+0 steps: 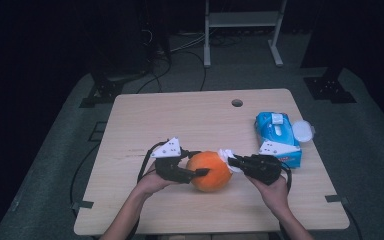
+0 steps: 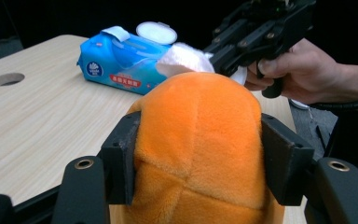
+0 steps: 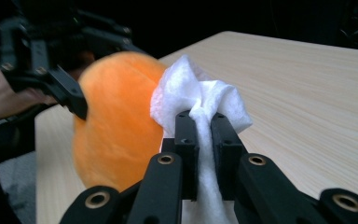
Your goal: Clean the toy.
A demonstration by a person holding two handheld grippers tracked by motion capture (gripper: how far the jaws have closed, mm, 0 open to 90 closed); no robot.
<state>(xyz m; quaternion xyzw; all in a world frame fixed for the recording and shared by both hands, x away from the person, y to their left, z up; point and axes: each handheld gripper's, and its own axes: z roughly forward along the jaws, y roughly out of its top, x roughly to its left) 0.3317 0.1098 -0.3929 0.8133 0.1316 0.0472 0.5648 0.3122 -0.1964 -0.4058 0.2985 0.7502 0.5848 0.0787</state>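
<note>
An orange plush ball (image 1: 211, 171) sits low over the wooden table (image 1: 180, 115), near its front middle. My left gripper (image 1: 200, 164) comes in from the left and is shut on it. In the left gripper view both pads press into the ball's (image 2: 200, 135) sides. My right gripper (image 1: 231, 161) comes from the right, shut on a crumpled white wipe (image 1: 226, 155). In the right gripper view the wipe (image 3: 200, 93) bunches up above the closed jaws and lies against the ball (image 3: 116, 116) on its upper right side.
A blue pack of wet wipes (image 1: 277, 135) lies at the table's right edge, with a round white lid (image 1: 302, 131) beside it. A cable hole (image 1: 237, 103) is in the tabletop near the far edge. Cables trail from both grippers.
</note>
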